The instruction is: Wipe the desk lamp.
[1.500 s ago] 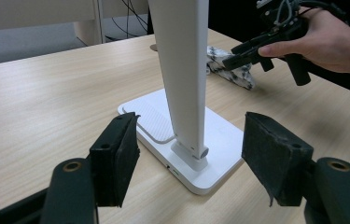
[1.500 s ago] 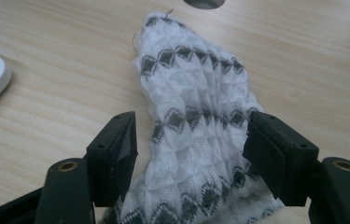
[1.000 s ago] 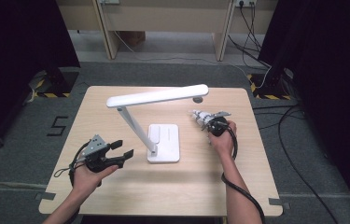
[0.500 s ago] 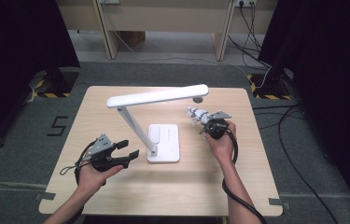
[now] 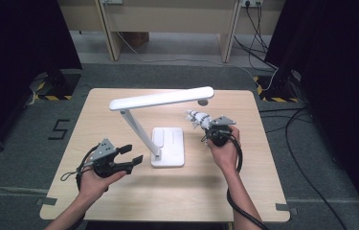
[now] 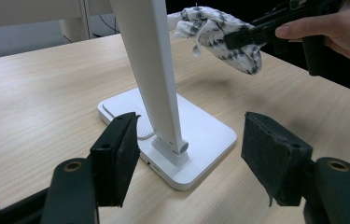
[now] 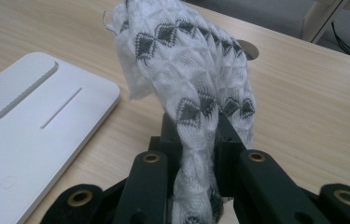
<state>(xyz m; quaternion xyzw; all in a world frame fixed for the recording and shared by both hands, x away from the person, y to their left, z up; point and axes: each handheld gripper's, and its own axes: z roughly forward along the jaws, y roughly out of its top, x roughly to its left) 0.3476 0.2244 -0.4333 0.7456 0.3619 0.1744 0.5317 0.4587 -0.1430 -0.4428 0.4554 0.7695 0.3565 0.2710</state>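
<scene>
Since the earlier frame the right gripper [image 5: 205, 123] has lifted the cloth [image 5: 196, 117] off the worktop [image 5: 119, 201] towards the lamp [image 5: 160, 99]; it pinches the cloth's bunched middle, the free end flopping ahead. Soft and light, the cloth should drape and wipe easily, and a mid-bunch hold suits it. Spread, the left gripper [image 5: 130, 154] waits beside the lamp's base. Pale wood, grey carpet, dark curtains, cables.
</scene>
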